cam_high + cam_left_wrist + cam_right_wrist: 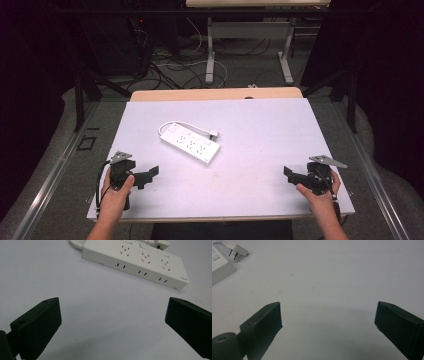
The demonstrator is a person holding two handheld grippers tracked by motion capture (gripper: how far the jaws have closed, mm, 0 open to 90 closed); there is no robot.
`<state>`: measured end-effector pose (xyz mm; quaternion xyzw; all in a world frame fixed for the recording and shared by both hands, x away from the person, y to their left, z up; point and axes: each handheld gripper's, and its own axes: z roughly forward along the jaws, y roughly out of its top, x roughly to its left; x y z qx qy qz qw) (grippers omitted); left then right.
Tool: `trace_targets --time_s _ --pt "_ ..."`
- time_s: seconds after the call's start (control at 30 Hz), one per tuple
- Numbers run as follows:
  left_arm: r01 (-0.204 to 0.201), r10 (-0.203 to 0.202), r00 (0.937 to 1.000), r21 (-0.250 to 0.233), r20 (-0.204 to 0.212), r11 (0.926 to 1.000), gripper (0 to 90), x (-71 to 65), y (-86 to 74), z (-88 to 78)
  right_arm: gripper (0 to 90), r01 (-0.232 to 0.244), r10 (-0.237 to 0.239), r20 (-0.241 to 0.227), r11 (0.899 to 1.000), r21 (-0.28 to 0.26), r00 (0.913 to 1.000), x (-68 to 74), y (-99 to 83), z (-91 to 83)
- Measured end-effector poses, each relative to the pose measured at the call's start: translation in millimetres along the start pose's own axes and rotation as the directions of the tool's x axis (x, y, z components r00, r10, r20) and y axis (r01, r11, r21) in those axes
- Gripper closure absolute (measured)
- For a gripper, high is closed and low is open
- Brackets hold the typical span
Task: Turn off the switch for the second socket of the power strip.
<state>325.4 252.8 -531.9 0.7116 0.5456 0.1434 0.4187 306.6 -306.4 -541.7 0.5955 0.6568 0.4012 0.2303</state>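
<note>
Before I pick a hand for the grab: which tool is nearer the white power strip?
Left. The left tool sits just short of the power strip, open; the right tool is farther off across the table.

Left tongs [150, 176] agape, right tongs [289, 174] agape

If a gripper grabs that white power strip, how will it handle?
The power strip looks like a rigid plastic block, so it should lift without bending. Its smooth sides may slip between the jaws. The cord curls behind it to a loose plug, which would probably trail and drag. Lying flat, it seems unlikely to roll or tip.
</note>
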Motion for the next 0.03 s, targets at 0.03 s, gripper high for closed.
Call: trace_targets --time_s 0.03 --pt "-0.001 0.001 1.0 0.007 0.001 1.0 0.7 0.6 -0.2 -0.2 6.7 -0.001 0.001 0.0 1.0 0.0 1.0 -0.1 0.0 0.0"
